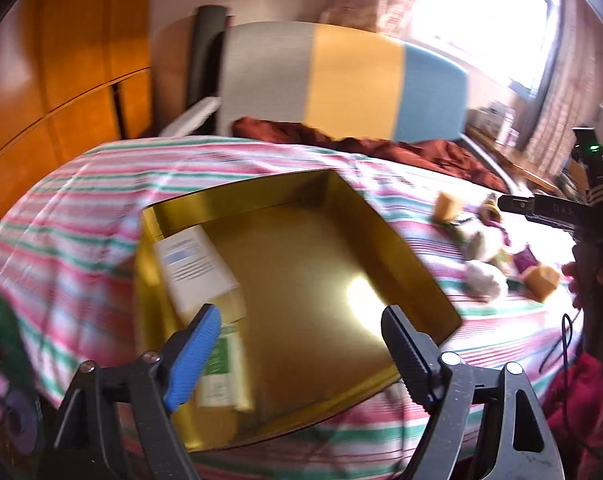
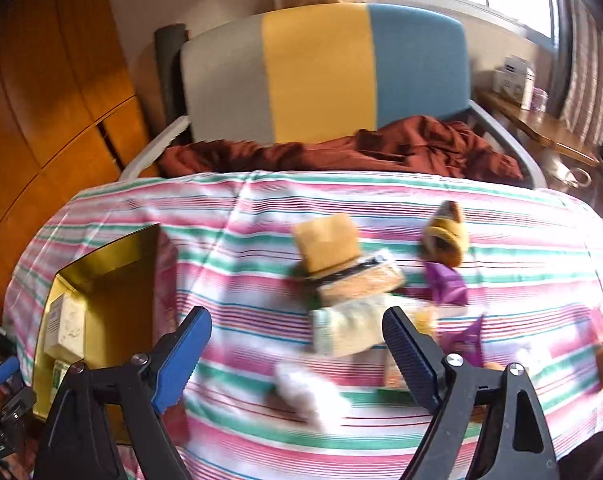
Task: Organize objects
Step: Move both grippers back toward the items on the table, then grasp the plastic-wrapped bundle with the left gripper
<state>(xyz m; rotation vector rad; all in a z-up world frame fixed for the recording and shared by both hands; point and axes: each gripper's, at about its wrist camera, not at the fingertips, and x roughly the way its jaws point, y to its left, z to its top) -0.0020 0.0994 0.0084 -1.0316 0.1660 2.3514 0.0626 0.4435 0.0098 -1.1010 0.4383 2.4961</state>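
left gripper: jaws spread wide, nothing between them, touching nothing; hovers over the near edge of the gold tray
right gripper: jaws likewise released and empty; above the loose pile, clear of it
gold tray: open, shallow, on the striped cloth toward its left edge
tray contents: 2 boxes against the left wall; green-and-white box nearer, white box behind it, touching; rest of the floor bare
loose pile: on the cloth right of the tray, well apart from it; blurred, total count unclear
countable in pile: white wad nearest; pale packet; 2 purple pieces; tan block; brown-yellow item farthest
far edge: maroon fabric bunched along it; chair back behind, grey, yellow, blue panels
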